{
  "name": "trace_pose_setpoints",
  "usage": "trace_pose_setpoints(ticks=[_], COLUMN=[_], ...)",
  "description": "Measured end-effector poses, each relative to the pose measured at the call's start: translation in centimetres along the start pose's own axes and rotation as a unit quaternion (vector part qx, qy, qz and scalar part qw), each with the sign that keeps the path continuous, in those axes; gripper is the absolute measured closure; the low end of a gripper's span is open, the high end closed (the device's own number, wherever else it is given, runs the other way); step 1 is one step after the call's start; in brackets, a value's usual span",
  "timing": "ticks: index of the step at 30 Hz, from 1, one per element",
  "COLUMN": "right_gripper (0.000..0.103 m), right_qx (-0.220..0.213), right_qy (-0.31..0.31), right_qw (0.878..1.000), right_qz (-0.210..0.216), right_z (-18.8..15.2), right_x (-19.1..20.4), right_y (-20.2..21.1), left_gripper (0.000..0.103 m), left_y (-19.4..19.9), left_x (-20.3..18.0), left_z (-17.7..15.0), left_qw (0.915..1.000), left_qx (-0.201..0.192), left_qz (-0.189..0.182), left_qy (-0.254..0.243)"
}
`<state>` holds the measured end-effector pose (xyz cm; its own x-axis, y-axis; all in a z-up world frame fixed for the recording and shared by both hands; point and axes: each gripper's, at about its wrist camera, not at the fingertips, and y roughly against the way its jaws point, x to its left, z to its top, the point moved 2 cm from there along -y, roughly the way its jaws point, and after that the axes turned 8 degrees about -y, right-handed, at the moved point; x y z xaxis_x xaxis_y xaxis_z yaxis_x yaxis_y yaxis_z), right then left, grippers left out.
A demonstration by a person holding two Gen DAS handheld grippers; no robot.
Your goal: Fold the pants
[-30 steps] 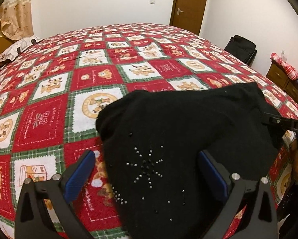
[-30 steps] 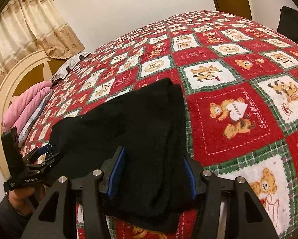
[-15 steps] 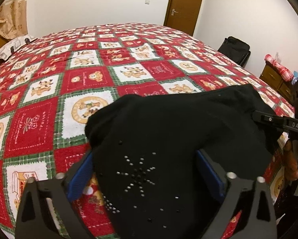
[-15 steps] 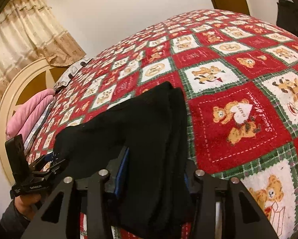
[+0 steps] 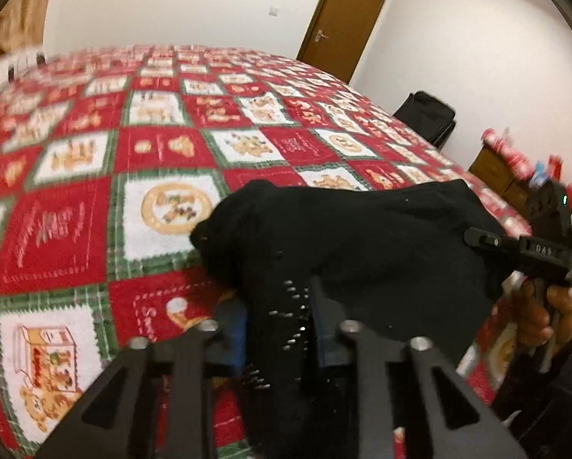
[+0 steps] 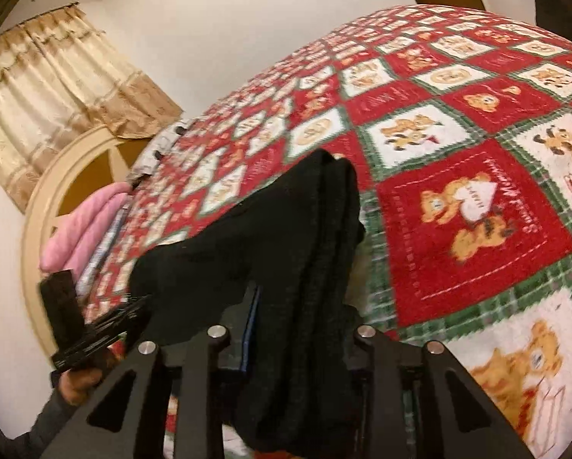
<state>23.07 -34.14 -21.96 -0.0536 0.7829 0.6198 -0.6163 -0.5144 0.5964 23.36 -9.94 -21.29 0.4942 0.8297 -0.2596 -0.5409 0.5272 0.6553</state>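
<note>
The black pants (image 5: 362, 252) with small silver studs lie bunched on the red patchwork bedspread (image 5: 95, 199). My left gripper (image 5: 278, 329) is shut on the studded end of the pants and lifts it off the bed. My right gripper (image 6: 297, 336) is shut on the other end of the pants (image 6: 286, 237), where the folded layers hang between its jaws. The right gripper also shows in the left wrist view (image 5: 530, 248), at the right. The left gripper shows in the right wrist view (image 6: 95, 332), at the lower left.
A pink pillow (image 6: 83, 229) and a cream headboard (image 6: 52, 191) are at the head of the bed. A black bag (image 5: 427, 118) stands by the wall near a brown door (image 5: 343, 19). A wooden dresser (image 5: 496, 172) stands at the right.
Both grippers have closed on the pants, the left from wide open. The two ends of the pants have risen off the bedspread, and both views have tilted and blurred.
</note>
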Motion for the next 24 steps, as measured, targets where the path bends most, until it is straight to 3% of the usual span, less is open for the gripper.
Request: trace_pose_setpoints(ticks=[2,11,19,24], right_gripper=[0.074,0.075,0.076,0.076], right_qx=[-0.008,-0.007,0.024,0.06], right_qy=[0.013,0.032,0.082,0.115], right_qw=[1.0,0.999,0.994,0.987], right_qz=[0.01,0.03,0.065,0.093], right_z=[-0.1,0.5,2.9,4.0], right_x=[1.1,3.8,10.2,15.9], right_y=[0.6,1.5,-2.6,-8.4], left_gripper=[0.082,0.089,0.089,0.09], left_y=[0.2,2.9,8.5,12.2], left_x=[0.8,1.2,5.1,9.8], left_z=[-0.2,0.1,1.4,1.5], left_qw=[0.9995,0.9975,0.9965,0.9926], left_qx=[-0.002,-0.036,-0.071,-0.087], left_qz=[-0.021,-0.043,0.002,0.068], left_qy=[0.022,0.042,0.042,0.051])
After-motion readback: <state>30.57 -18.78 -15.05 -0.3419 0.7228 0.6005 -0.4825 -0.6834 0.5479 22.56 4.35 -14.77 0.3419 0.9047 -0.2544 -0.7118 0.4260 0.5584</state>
